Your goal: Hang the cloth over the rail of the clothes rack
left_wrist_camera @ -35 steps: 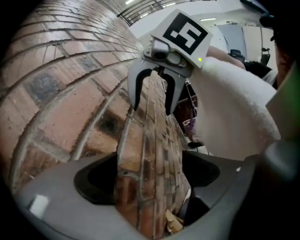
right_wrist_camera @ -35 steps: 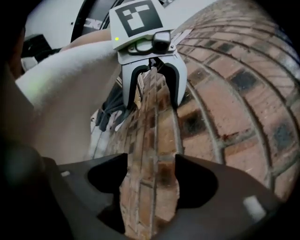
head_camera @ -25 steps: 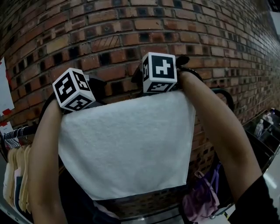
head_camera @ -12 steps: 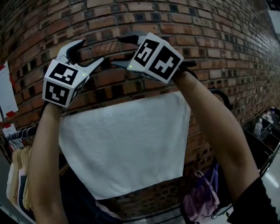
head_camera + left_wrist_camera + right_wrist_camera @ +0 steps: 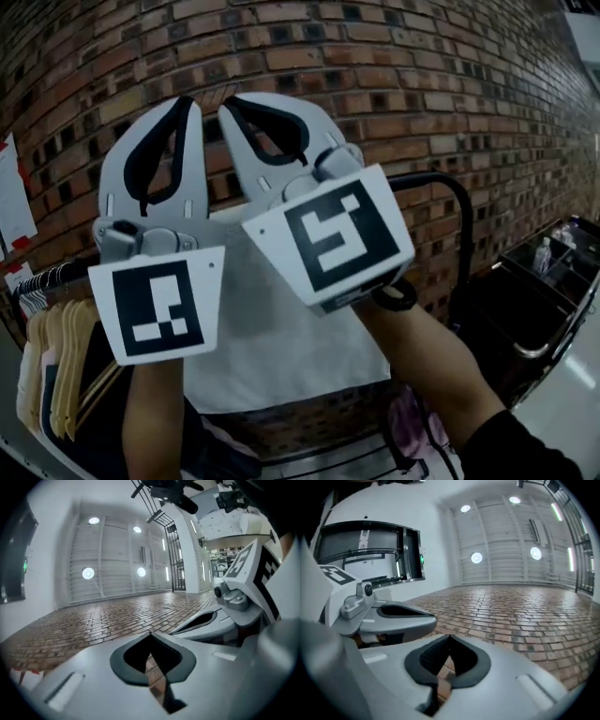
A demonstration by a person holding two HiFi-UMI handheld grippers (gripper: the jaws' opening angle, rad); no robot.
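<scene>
The white cloth (image 5: 281,328) hangs draped over the black rail (image 5: 448,186) of the clothes rack, in front of the brick wall. Both grippers are held up close to the head camera, pointing upward and well clear of the cloth. My left gripper (image 5: 185,101) is shut with nothing in it, and its jaws have just closed. My right gripper (image 5: 229,101) stands beside it, also shut and empty after closing. In the left gripper view the closed tips (image 5: 151,633) face the brick wall and ceiling. The right gripper view shows its closed tips (image 5: 449,637) the same way.
Several garments on pale hangers (image 5: 56,366) hang on a rail at the lower left. A dark wire cart (image 5: 534,309) stands at the right. White paper (image 5: 14,202) is stuck on the brick wall (image 5: 422,75) at the left. Purple fabric (image 5: 412,422) shows below the cloth.
Both grippers let go of the cloth's top edge, rose and tilted upward toward the camera, then went from open to shut. The cloth stays hanging on the rail.
</scene>
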